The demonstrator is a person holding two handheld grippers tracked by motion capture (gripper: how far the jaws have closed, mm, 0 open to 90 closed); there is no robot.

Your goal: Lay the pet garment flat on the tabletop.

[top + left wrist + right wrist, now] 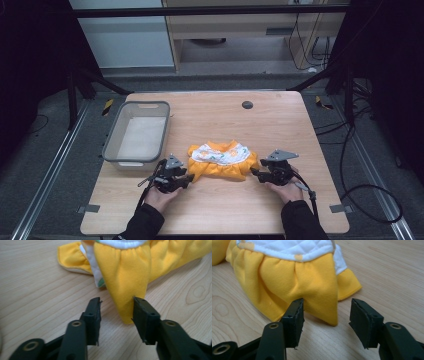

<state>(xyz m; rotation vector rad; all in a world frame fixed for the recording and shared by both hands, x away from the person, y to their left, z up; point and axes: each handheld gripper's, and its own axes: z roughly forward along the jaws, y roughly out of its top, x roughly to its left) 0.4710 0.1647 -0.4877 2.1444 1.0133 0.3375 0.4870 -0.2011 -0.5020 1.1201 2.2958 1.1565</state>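
Observation:
A small yellow garment [220,161] with a white quilted, printed front lies crumpled on the wooden table [220,215], a little nearer than its middle. My left gripper [187,178] rests at its left corner, open, with a yellow corner of the garment [127,285] reaching down between the jaws and close against the right one. At the garment's right corner my right gripper [256,173] also stands open. A yellow point of the garment [322,297] hangs between those jaws, touching neither. A hand holds each gripper from the near edge.
A grey plastic basket [116,132] with a pale bottom stands at the table's left, just beyond my left gripper. A dark round cap [247,104] sits in the table near its far edge. Cables trail on the floor to the right [350,150].

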